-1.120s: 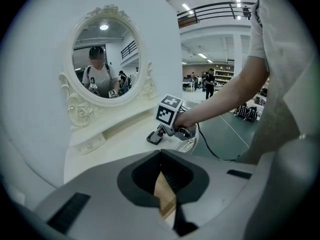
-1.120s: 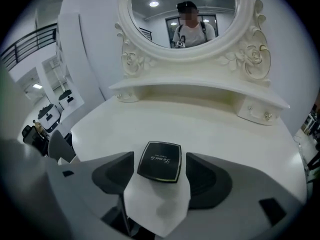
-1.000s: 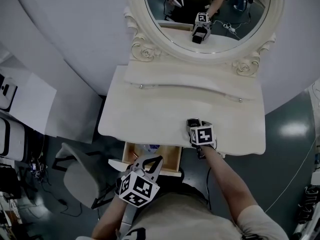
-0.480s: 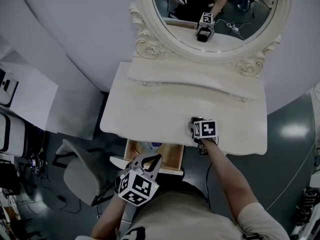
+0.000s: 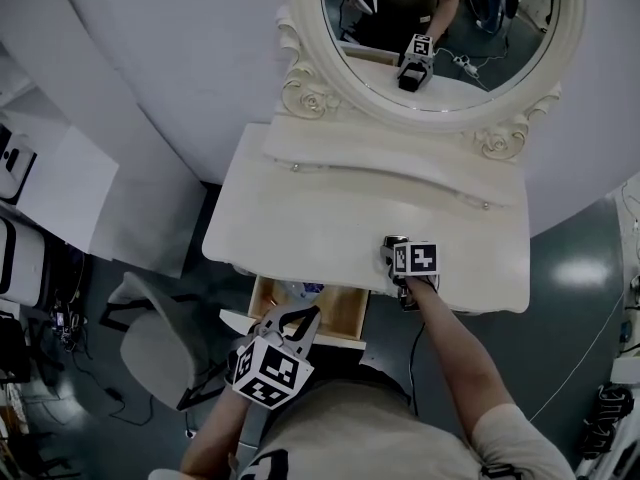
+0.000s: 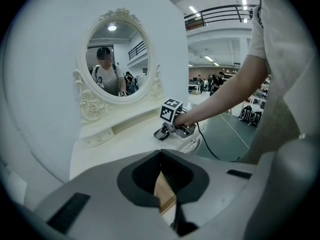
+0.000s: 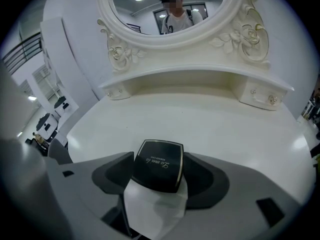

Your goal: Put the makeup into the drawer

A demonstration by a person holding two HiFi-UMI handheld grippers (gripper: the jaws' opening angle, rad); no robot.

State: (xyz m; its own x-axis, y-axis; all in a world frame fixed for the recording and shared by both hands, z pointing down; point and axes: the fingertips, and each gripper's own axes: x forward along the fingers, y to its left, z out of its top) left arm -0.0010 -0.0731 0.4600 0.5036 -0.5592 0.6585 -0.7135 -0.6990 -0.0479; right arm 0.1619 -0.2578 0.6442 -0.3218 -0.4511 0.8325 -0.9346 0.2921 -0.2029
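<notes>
A black square makeup compact (image 7: 157, 165) with gold lettering sits between the jaws of my right gripper (image 7: 158, 171), which is shut on it. In the head view this right gripper (image 5: 395, 251) rests at the front edge of the white dressing table (image 5: 300, 218), to the right of the open drawer. The wooden drawer (image 5: 345, 313) is pulled out below the table's front, and a small bluish item (image 5: 300, 291) lies inside. My left gripper (image 5: 297, 317) hovers over the drawer's front, shut and empty. In the left gripper view its jaws (image 6: 161, 159) meet, with the drawer's wood showing behind them.
An oval mirror (image 5: 440, 38) in an ornate white frame stands at the table's back, above a low shelf (image 5: 390, 173) with small knobbed drawers. A grey chair (image 5: 160, 343) stands left of the drawer. A cable (image 5: 415, 353) hangs below the right gripper.
The head view has swung a little, so the table sits further right in the picture. My left gripper has drifted slightly over the drawer. The right gripper keeps its place with the compact.
</notes>
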